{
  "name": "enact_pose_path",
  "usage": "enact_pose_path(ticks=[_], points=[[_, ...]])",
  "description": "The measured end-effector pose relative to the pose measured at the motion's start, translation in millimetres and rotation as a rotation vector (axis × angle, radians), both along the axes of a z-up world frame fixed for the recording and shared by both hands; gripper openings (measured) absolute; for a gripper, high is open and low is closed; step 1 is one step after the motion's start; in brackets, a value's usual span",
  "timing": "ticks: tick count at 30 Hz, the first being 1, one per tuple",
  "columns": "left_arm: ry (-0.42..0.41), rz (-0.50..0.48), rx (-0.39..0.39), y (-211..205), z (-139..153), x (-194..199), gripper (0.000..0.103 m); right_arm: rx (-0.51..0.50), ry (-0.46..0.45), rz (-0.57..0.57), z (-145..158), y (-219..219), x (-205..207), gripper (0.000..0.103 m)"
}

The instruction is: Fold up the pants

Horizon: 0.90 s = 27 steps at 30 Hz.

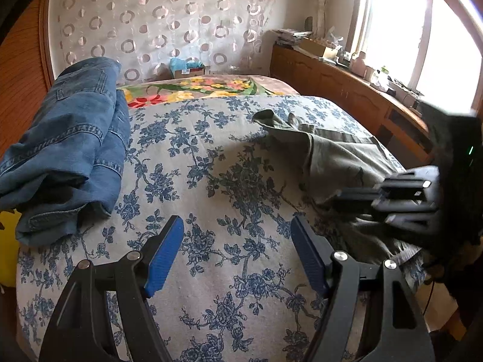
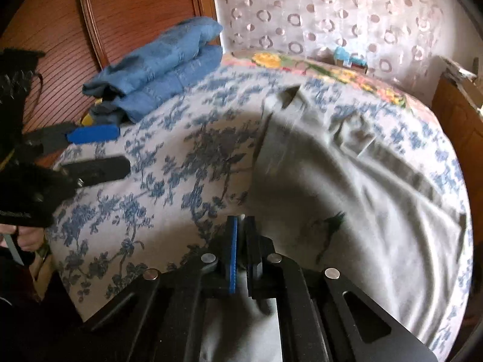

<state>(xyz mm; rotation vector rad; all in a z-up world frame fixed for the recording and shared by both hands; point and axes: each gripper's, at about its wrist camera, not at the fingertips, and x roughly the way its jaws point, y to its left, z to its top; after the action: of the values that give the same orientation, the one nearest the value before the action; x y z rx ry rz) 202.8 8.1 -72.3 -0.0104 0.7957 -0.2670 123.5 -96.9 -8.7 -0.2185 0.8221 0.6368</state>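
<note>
Two claws over the bed [image 1: 229, 163]. Grey-green pants [image 2: 347, 199] lie spread on the blue floral bedspread, toward the bed's window side, not yet folded. Right claw [image 2: 241, 250] has its jaws pressed together at the near edge of the pants; cloth seems pinched between the pads, but the contact is half hidden, so that's a judgement. Left claw [image 1: 238, 256] stands wide, blue pads well apart, nothing between them, over bare bedspread beside the pants.

Step in hand: taking the first grip on the pants, near end. Next move likely calls for the left claw to cross to the same end and pinch a second point so the fabric can be lifted evenly.

Long axis of the pants runs from the near bed edge away toward the curtain; the far end [image 1: 271, 119] points that way and is rumpled. Which end is the waist, can't tell. Folded jeans [image 1: 69, 150] sit at the far left, well apart.
</note>
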Motion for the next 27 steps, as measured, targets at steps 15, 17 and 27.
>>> enact_pose_path(ticks=[15,17,27], points=[[0.027,-0.069,0.015,-44.8,-5.4,27.1,0.074,0.06,-0.13,-0.22,47.9,-103.2,27.7,0.004],[0.034,-0.079,0.024,-52.9,-6.8,31.0,0.074,0.056,-0.14,-0.253,47.7,-114.7,33.2,0.004],[0.056,-0.107,0.034,-74.3,-13.3,33.3,0.074,0.029,-0.137,-0.368,38.2,-150.3,53.5,0.004]])
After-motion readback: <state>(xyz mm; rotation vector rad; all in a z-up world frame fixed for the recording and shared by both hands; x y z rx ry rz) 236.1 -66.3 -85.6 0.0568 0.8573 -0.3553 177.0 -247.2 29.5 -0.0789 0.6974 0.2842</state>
